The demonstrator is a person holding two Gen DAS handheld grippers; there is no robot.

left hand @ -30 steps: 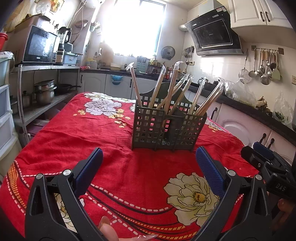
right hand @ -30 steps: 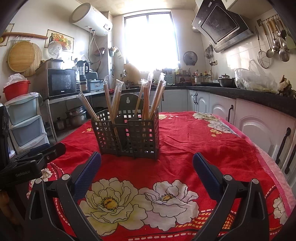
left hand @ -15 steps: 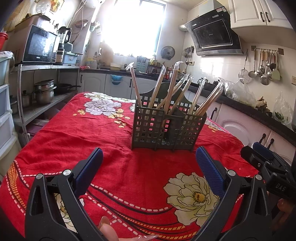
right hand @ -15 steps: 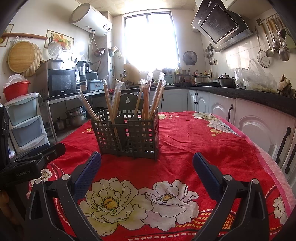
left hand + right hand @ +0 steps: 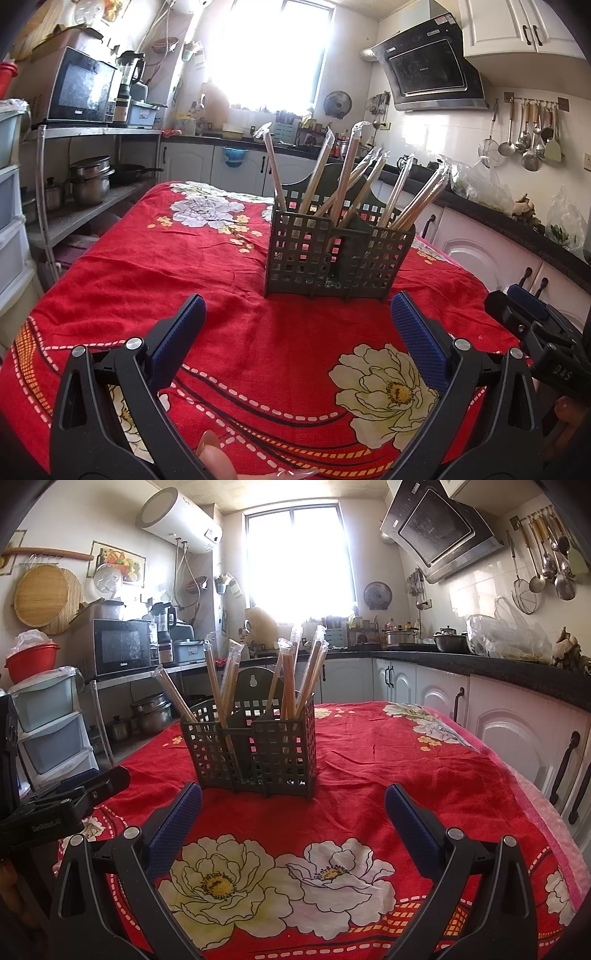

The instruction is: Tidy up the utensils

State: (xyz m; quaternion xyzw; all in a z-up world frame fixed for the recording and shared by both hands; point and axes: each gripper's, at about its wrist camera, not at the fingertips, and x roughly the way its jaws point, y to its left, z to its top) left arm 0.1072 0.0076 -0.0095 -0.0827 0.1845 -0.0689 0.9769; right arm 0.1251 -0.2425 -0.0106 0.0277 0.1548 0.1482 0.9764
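Left wrist view shows the left hand-held gripper (image 5: 297, 332) spread wide and empty, the utensil caddy (image 5: 338, 254) dead ahead with wrapped chopsticks (image 5: 347, 173) fanning out of its compartments, probably stood upright for tidy sorting. Right hand-held gripper (image 5: 293, 810), equally wide and empty, faces the same caddy across bare red tablecloth (image 5: 406, 760); the tabletop edge falls away to its right.

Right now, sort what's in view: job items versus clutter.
Job: utensil caddy; wrapped chopsticks standing in it; left hand-held gripper and right hand-held gripper, both open.
Just about: microwave; stacked pots; hanging ladles; red bucket.
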